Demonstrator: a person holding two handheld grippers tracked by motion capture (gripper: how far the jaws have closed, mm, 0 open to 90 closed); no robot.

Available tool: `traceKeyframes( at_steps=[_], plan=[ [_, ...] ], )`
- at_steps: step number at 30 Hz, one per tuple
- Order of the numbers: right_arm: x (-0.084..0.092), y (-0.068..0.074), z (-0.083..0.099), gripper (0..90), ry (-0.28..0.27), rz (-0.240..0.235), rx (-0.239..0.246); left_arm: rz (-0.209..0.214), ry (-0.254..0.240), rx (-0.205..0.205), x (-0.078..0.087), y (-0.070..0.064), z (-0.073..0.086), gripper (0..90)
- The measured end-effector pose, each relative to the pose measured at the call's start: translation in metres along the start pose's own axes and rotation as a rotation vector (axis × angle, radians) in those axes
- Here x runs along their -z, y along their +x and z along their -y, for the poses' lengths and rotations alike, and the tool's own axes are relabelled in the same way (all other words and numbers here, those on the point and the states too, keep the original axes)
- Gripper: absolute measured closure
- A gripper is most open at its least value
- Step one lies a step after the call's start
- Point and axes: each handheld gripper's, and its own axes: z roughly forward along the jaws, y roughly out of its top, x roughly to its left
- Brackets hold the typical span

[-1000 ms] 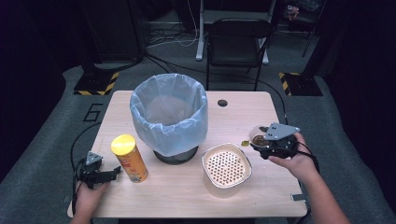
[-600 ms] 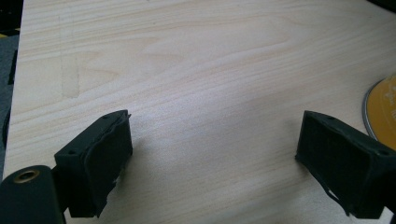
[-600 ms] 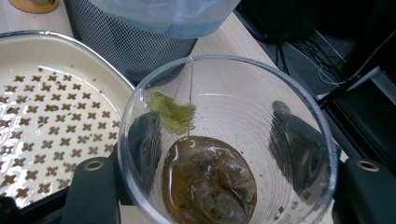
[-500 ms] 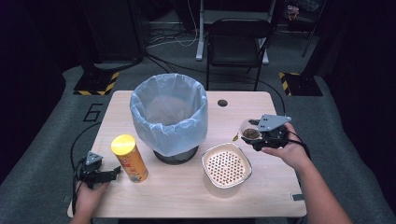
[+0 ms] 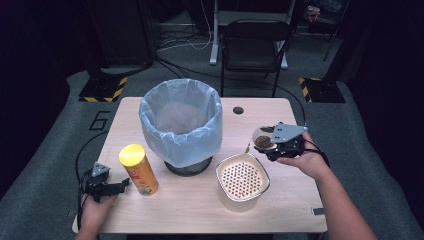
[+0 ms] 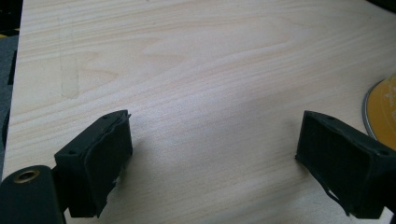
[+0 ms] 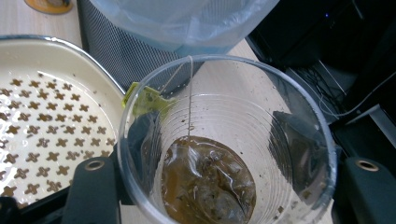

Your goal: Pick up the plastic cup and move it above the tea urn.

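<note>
The right tongs (image 5: pixel 270 145) grip a clear plastic cup (image 7: pixel 224 144) with a used tea bag (image 7: pixel 205 182) inside, held above the bench (image 5: pixel 190 210) between strainer bowl (image 5: pixel 242 180) and lined bin (image 5: pixel 181 120); emptying remains. The left tongs (image 5: pixel 117 186) rest wide apart, holding nothing, near the yellow-lidded can (image 5: pixel 137 167).

yellow disc (image 6: pixel 383 112): cut off at the frame's right edge beside the pale wooden table (image 6: pixel 196 70); cream perforated strainer bowl (image 7: pixel 42 116): cropped left of the clear plastic cup (image 7: pixel 224 140)
</note>
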Motion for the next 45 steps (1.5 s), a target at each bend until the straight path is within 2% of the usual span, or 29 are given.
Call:
traceKeyframes(
  at_steps=[8, 14, 20, 21, 23, 27, 30, 37, 43, 45],
  plan=[
    [-0.002, 0.009, -0.008, 34.2, -0.046, 0.0, 0.037, 0.0, 0.0, 0.0, 0.0, 0.0, 0.0, 10.3],
    [-0.004, 0.011, -0.014, 34.6, -0.014, -0.008, 0.086, 0.0, 0.001, 0.0, 0.0, 0.0, 0.0, 10.3],
    [-0.003, 0.014, -0.016, 34.7, -0.023, 0.004, 0.113, 0.0, -0.004, 0.001, 0.0, 0.0, 0.0, 10.3],
    [-0.004, 0.016, -0.017, 34.7, -0.02, 0.015, 0.134, 0.0, -0.004, 0.001, 0.0, 0.0, 0.0, 10.3],
    [-0.005, 0.017, -0.017, 34.7, -0.024, 0.016, 0.132, 0.0, -0.004, 0.001, 0.0, 0.0, 0.0, 10.3],
    [-0.008, 0.023, -0.014, 34.8, -0.081, 0.055, 0.145, 0.0, -0.005, 0.001, 0.0, 0.0, 0.0, 10.3],
    [-0.01, 0.026, -0.012, 34.9, -0.115, 0.073, 0.118, -0.001, -0.005, 0.0, 0.0, 0.0, 0.0, 10.3],
    [-0.016, 0.029, -0.007, 35.0, -0.136, 0.094, 0.079, 0.0, -0.004, 0.001, 0.0, 0.0, 0.0, 10.3],
    [-0.013, 0.032, -0.009, 35.7, -0.169, 0.149, 0.13, -0.001, -0.004, 0.001, 0.0, 0.0, 0.0, 10.3],
    [-0.011, 0.035, -0.01, 36.2, -0.176, 0.178, 0.165, -0.001, -0.004, 0.001, 0.0, 0.0, 0.0, 10.3]
  ],
)
